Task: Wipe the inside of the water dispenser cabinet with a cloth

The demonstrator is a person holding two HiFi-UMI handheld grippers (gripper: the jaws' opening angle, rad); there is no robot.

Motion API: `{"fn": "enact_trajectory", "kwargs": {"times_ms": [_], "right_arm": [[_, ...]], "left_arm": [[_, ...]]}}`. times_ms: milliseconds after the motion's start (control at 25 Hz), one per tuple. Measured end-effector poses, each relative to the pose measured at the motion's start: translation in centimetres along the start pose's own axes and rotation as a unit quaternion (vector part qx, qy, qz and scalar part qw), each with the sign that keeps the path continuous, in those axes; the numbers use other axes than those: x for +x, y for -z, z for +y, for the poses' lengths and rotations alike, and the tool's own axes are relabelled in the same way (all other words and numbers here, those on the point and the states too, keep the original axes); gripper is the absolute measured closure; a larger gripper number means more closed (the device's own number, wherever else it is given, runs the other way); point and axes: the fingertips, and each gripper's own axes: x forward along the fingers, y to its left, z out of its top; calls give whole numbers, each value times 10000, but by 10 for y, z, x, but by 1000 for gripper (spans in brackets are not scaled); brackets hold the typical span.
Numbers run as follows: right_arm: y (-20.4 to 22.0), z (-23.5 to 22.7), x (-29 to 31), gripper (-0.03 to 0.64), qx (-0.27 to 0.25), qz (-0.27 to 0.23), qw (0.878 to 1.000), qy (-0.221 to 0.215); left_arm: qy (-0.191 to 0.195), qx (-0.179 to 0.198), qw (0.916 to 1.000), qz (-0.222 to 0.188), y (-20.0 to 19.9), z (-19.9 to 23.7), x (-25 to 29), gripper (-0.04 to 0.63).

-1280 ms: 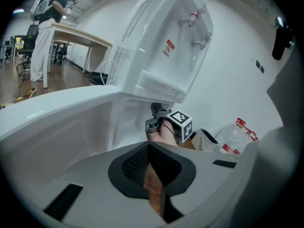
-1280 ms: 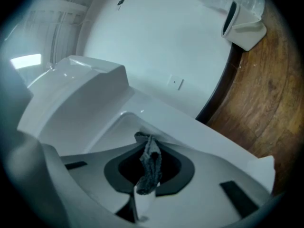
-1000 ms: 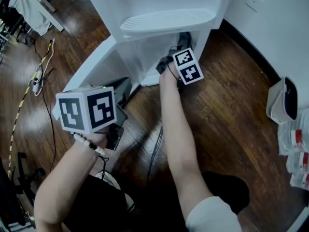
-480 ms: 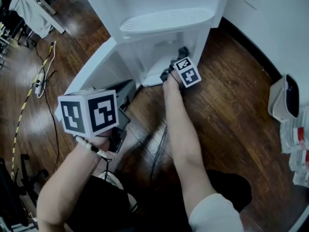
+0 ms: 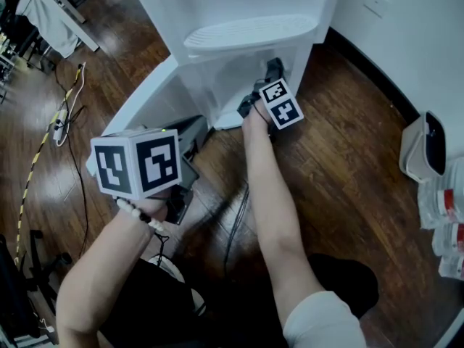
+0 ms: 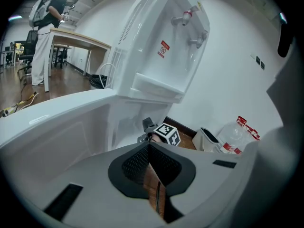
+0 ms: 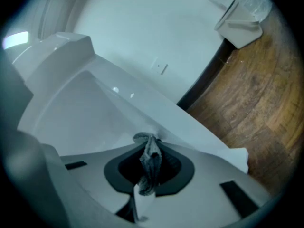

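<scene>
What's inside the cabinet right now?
Only the right tool, shut on the cloth, shows in the cabinet. The tray overhead covers its upper back.

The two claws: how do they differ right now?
The left claw is shut on nothing; the right claw is shut on a grey cloth. The left claw is held outside the water dispenser cabinet; the right claw reaches into it. Both are closed.

We drew our right gripper (image 5: 273, 67) and its cloth (image 7: 151, 163) back from the cabinet (image 5: 225, 85) toward 6 o'clock, then in again toward 12. Our left gripper (image 5: 187, 130) drifted toward 3.
</scene>
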Motion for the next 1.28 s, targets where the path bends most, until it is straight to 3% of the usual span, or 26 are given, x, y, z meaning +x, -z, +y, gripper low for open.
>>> {"fn": "enact_trajectory", "kwargs": {"times_ms": [320, 440, 760, 1080, 1280], "right_arm": [[-68, 64, -15, 574, -82, -632, 9956, -687], [-67, 74, -23, 574, -188, -674, 9948, -744], [-34, 16, -10, 574, 9, -217, 9996, -166], [-22, 1, -8, 574, -30, 20, 9999, -162], [4, -28, 2, 574, 253, 368, 9989, 166]], "left_arm": [[26, 42, 9999, -92, -5, 3, 0, 607], [43, 2, 9999, -92, -4, 2, -6, 607], [168, 36, 9997, -184, -9, -12, -12, 607], [296, 77, 9992, -246, -9, -24, -19, 607], [312, 54, 9992, -242, -10, -21, -24, 607]]}}
